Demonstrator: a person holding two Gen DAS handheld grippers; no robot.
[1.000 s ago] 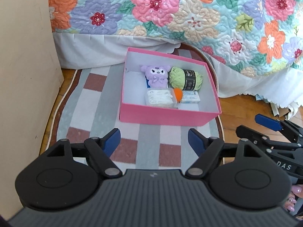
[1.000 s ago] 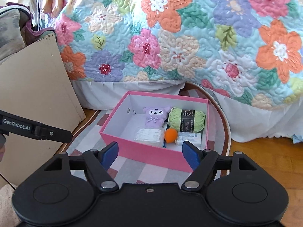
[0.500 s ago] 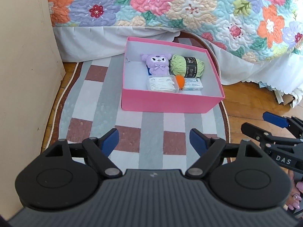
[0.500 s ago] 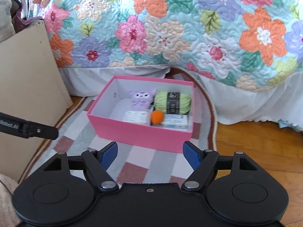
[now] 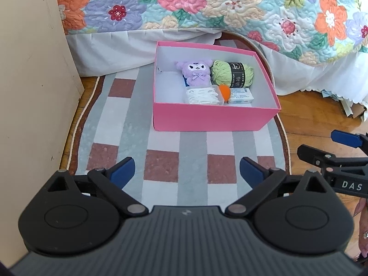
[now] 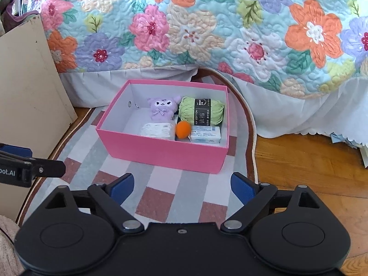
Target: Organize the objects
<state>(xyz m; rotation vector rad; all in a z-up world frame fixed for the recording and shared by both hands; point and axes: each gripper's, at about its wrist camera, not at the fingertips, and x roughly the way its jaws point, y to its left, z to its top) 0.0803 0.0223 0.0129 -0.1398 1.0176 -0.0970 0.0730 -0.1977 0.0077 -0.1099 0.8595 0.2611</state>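
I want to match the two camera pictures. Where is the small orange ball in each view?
Left wrist view: orange ball right of centre, upper half, in the pink box, between the clear case and the white packet.
Right wrist view: orange ball at the centre, near the box's front wall.
Shared landmark: green yarn just behind the ball.

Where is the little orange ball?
The orange ball sits inside the pink box, near its front wall, between the clear case and the tissue pack.

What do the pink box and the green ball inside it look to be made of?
Pink box: probably cardboard, matte pink outside and white inside; thin straight walls with crisp folded corners. Green ball: soft wound yarn with visible strands; its black paper band reads cotton.
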